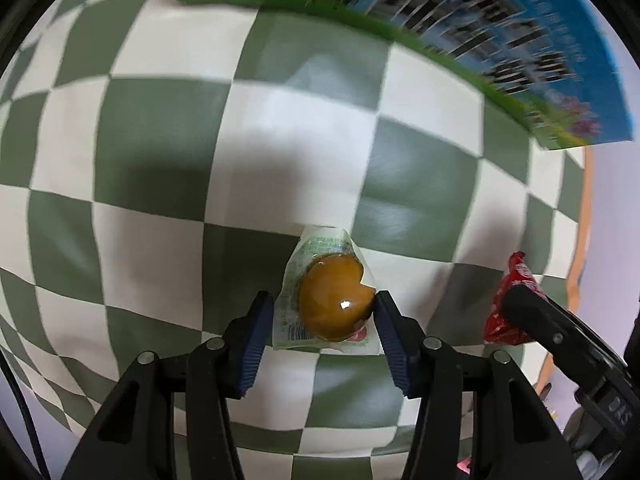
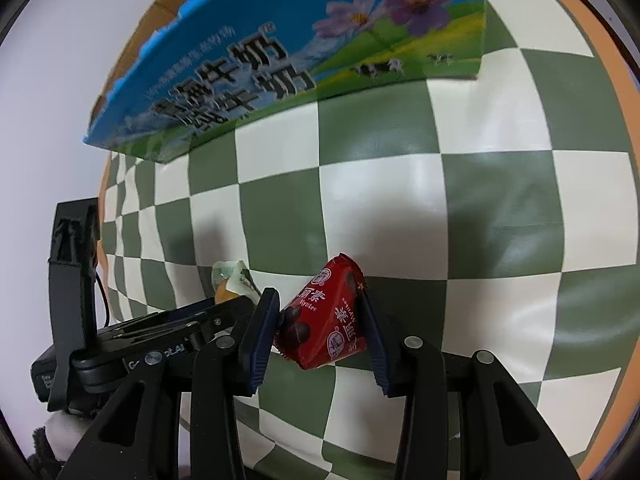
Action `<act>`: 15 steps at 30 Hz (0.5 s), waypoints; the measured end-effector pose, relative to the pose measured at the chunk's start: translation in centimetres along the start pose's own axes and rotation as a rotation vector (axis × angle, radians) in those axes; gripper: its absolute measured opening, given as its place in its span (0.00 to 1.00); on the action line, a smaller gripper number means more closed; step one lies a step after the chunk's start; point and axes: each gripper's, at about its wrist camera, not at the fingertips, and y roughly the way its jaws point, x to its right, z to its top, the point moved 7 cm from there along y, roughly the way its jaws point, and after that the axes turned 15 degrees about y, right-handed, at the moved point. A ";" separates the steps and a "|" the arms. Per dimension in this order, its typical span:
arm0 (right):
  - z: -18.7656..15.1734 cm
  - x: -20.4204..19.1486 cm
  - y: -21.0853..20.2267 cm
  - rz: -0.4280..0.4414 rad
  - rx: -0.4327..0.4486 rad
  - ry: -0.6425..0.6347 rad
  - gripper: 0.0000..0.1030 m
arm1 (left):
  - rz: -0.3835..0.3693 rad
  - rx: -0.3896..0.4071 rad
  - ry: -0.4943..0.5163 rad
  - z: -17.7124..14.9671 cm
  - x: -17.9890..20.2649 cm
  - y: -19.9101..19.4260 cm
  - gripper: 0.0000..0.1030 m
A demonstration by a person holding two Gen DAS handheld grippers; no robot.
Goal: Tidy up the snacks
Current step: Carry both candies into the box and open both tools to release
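My left gripper is shut on a clear-wrapped brown braised egg and holds it above the green-and-white checked cloth. My right gripper is shut on a red triangular snack packet. The red packet also shows at the right of the left wrist view, with the right gripper's finger in front of it. The egg packet shows in the right wrist view behind the left gripper's body. A blue-and-green milk carton box with an open top stands at the far side, also in the left wrist view.
The checked cloth covers the table, with an orange edge at its right border. A white wall lies beyond the table's left side in the right wrist view.
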 end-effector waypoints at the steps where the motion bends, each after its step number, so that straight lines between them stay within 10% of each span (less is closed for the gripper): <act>1: 0.1 0.0 -0.6 0.009 0.005 0.001 0.43 | -0.005 0.013 0.008 0.2 0.3 -0.9 0.48; 6: 1.0 -1.4 -4.9 0.078 0.052 -0.009 0.43 | -0.068 0.122 0.040 -0.6 -0.5 -7.4 0.48; 15: 7.1 -7.9 -13.9 0.158 0.238 -0.102 0.43 | -0.039 0.314 0.160 9.5 1.3 -19.2 0.48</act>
